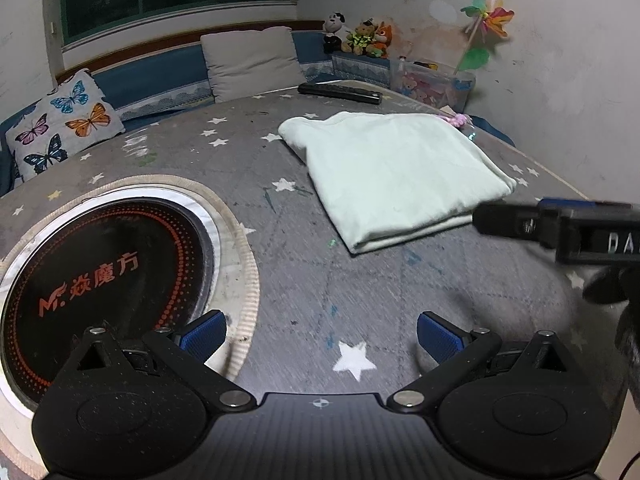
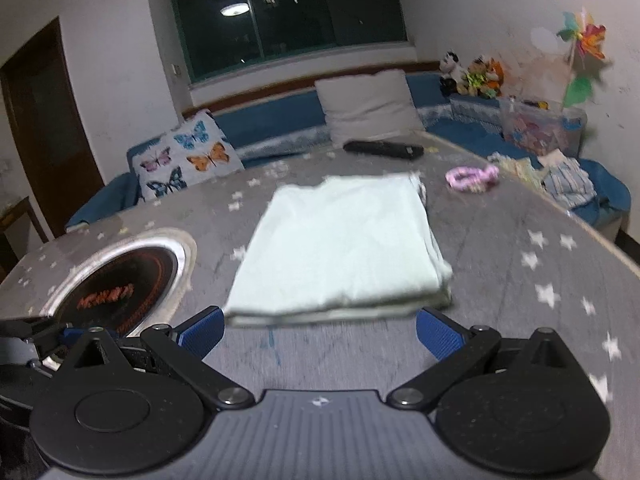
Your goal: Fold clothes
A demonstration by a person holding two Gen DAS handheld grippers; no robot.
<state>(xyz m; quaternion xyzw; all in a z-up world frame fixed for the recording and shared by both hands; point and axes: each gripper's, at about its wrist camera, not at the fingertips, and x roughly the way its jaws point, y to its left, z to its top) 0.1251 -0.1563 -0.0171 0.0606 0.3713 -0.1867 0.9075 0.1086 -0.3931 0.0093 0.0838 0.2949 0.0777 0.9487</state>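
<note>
A pale green garment (image 1: 400, 172) lies folded into a flat rectangle on the grey star-patterned table (image 1: 312, 280). The right wrist view shows the same folded garment (image 2: 340, 248) straight ahead, its near edge just beyond the fingertips. My left gripper (image 1: 320, 336) is open over bare tabletop, well short and left of the cloth, with nothing between its blue pads. My right gripper (image 2: 320, 330) is open too, holding nothing. In the left wrist view the right gripper (image 1: 560, 228) reaches in from the right edge beside the cloth's near corner.
A round black induction cooker (image 1: 104, 276) is sunk into the table at the left. A black remote (image 1: 340, 93) and a pink hair tie (image 2: 472, 178) lie beyond the cloth. A blue bench with cushions, plush toys and a storage box (image 2: 540, 128) runs behind the table.
</note>
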